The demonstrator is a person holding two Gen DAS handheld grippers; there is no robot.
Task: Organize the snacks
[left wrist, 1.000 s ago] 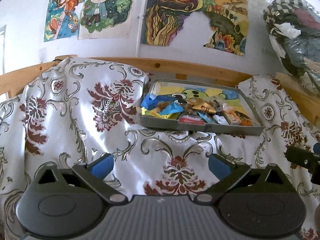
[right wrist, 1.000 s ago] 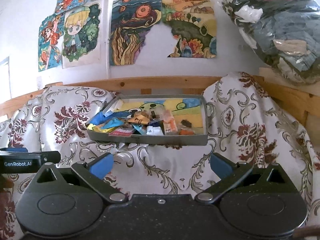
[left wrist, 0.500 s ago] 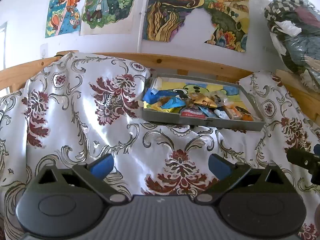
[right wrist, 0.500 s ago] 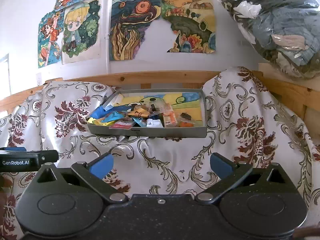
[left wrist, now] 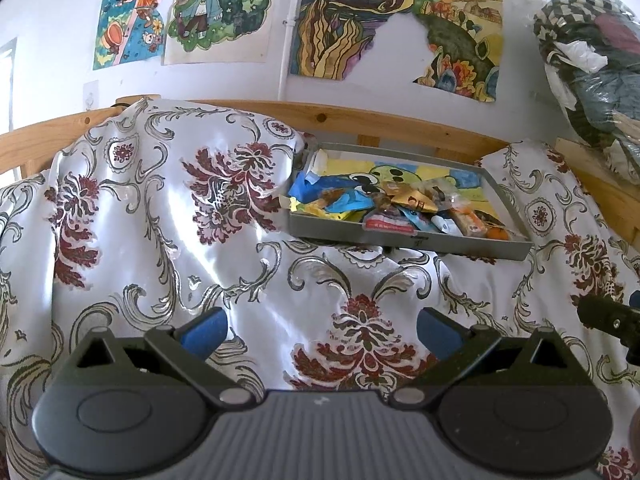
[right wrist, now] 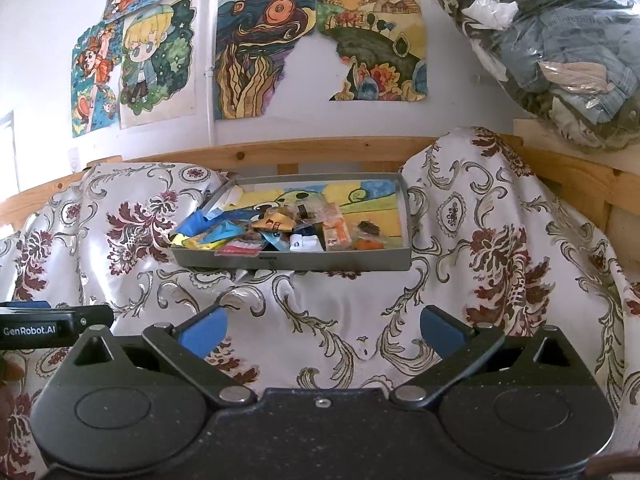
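Right wrist view: snacks [right wrist: 280,228] in tray [right wrist: 320,261] lie ahead of you, slightly left.
Right gripper [right wrist: 322,326]: jaws spread, empty.
Left gripper [left wrist: 320,326]: jaws spread, empty; your tray sits ahead-right.

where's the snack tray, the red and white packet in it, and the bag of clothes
snack tray [right wrist: 340,261]: right wrist view, bare grey front wall.
red and white packet [right wrist: 242,247]: right wrist view, middle of the wrapper at the front edge.
bag of clothes [right wrist: 560,44]: right wrist view, middle of the clear plastic.

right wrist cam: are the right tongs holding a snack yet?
No. The right tongs stand wide open over the floral cloth, and the snacks all lie in the grey tray.
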